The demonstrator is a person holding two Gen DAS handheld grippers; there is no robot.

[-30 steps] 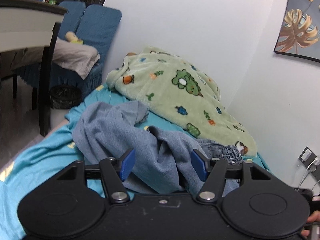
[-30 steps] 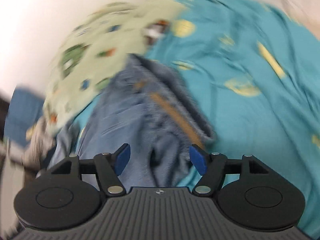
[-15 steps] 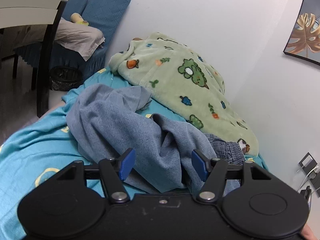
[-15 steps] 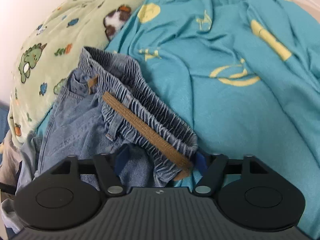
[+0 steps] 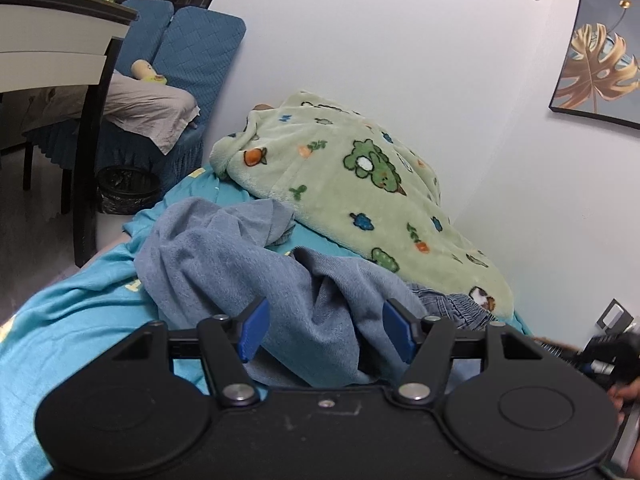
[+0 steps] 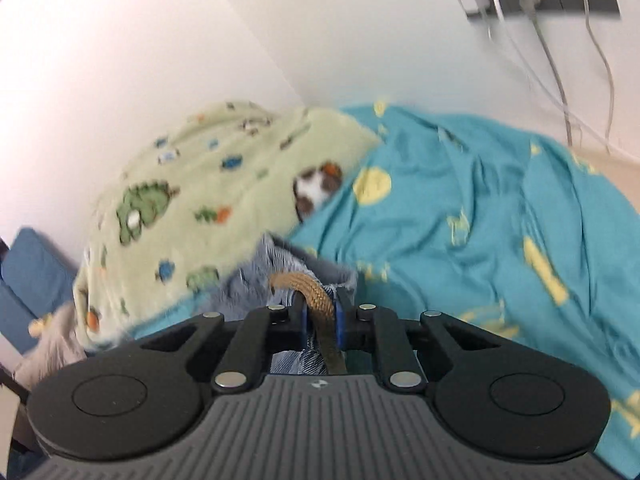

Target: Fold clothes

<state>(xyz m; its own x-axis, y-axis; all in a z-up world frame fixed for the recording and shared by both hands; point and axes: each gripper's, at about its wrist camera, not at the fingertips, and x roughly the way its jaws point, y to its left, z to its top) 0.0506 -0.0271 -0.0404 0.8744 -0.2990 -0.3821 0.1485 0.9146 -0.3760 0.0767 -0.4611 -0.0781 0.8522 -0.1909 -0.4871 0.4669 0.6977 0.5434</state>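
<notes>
The jeans [image 5: 248,264] are lying in a heap on the bed [image 5: 72,312]. The blanket [image 5: 352,184] is lying behind them, against the wall [image 5: 400,40]. A chair [image 5: 180,64] is standing past the bed's far end.

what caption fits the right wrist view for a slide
Right hand-held gripper closing on the jeans at their brown drawstring, above a teal bedsheet.
</notes>
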